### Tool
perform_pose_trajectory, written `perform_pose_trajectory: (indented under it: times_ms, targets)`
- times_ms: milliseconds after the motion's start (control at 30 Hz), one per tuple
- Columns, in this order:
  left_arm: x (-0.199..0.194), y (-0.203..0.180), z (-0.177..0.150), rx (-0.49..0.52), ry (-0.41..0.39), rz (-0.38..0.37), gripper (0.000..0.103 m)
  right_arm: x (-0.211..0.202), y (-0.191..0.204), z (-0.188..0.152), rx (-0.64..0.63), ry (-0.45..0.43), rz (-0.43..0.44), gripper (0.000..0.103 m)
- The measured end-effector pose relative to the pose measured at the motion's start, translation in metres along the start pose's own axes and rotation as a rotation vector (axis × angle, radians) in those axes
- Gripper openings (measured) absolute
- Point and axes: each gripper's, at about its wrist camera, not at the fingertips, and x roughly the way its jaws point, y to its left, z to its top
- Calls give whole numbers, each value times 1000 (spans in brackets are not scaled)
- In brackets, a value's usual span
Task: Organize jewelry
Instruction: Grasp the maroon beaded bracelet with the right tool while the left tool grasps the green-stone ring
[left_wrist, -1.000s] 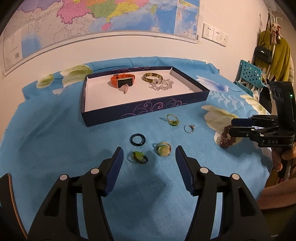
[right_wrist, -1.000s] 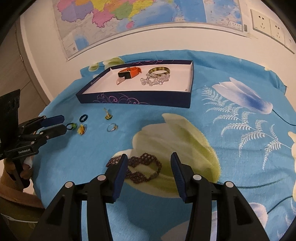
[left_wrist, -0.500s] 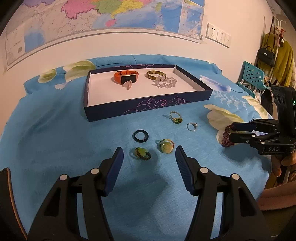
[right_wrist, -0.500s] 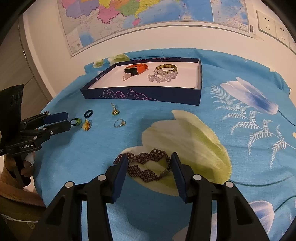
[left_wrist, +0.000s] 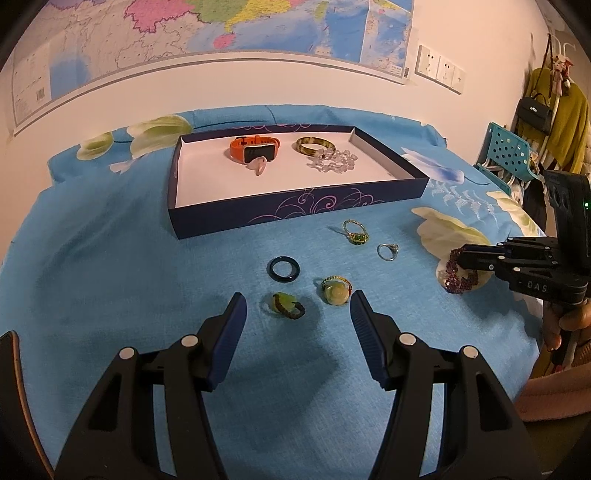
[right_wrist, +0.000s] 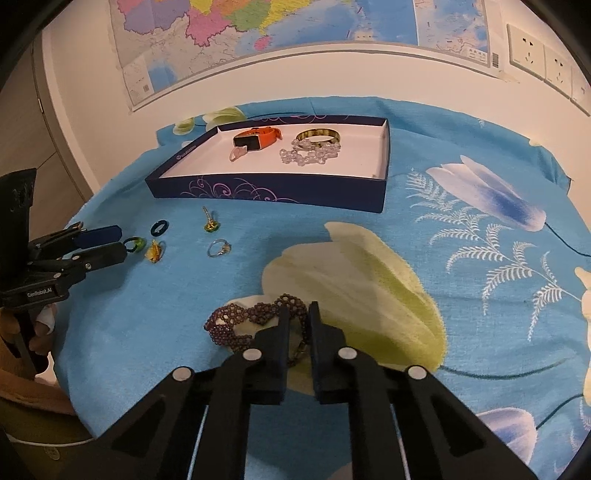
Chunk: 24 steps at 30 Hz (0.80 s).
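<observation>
Left tongs (left_wrist: 297, 308) gape above two beaded rings (left_wrist: 287, 309) on the blue table (left_wrist: 110, 295); right tongs (left_wrist: 460, 260) pinch a purple beaded bracelet (left_wrist: 458, 278).

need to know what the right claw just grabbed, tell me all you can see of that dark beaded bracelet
The beaded bracelet is a wide band of small dark purple-brown beads woven in a zigzag mesh. It lies bunched on the blue flowered cloth, over a pale petal print, well short of the navy tray. The right claw has just been closing and its jaws now pinch the bracelet's near end; the rest trails off to one side.
</observation>
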Motion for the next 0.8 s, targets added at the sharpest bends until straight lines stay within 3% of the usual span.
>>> perform_pose_trajectory:
  times_ms: [67,800]
  targets:
    - [0,0,0,1,1,-1,57,0,-1,0,5,-1,9,3]
    - [14,3,1,-26,68,8,41,-5,2,8,28,-31,74,3]
